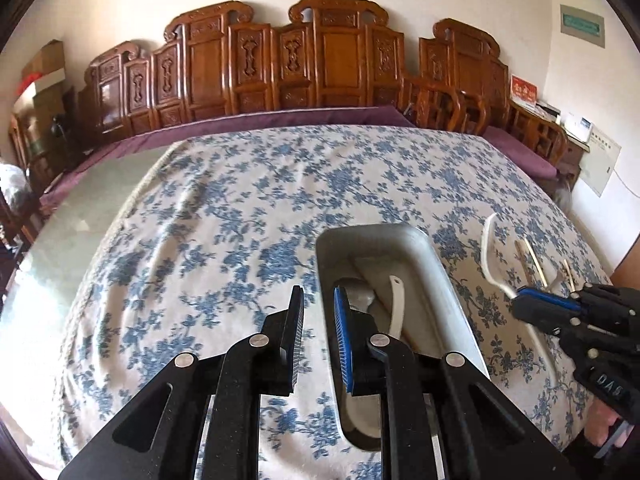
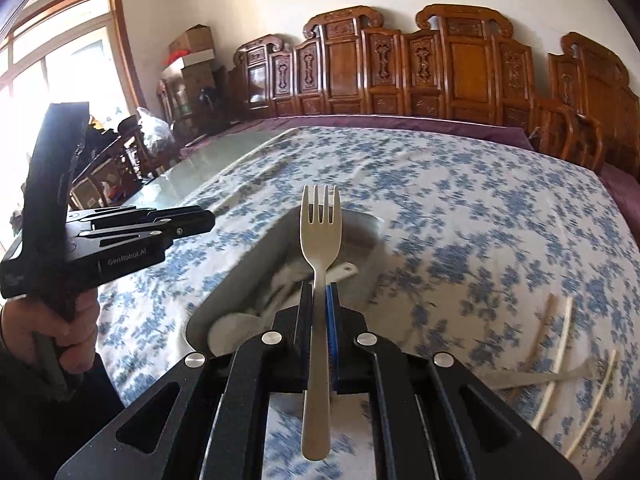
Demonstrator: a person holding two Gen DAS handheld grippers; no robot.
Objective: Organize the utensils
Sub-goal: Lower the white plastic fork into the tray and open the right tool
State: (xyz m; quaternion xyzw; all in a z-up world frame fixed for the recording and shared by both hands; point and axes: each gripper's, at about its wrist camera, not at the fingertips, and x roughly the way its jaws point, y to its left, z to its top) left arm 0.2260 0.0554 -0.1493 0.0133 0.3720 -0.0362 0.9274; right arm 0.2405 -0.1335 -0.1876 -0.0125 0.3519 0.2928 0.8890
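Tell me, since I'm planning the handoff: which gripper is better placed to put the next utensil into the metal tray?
Right. The right gripper already has its jaws shut on the fork, poised just above the metal tray. The left gripper holds nothing, its jaws slightly apart.

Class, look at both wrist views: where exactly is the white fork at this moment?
The white fork is clamped by its handle in the right gripper, tines pointing away, held over the metal tray on the floral tablecloth.

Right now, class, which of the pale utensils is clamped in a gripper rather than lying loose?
The fork, tines forward, held by the right gripper; the chopsticks lie on the cloth.
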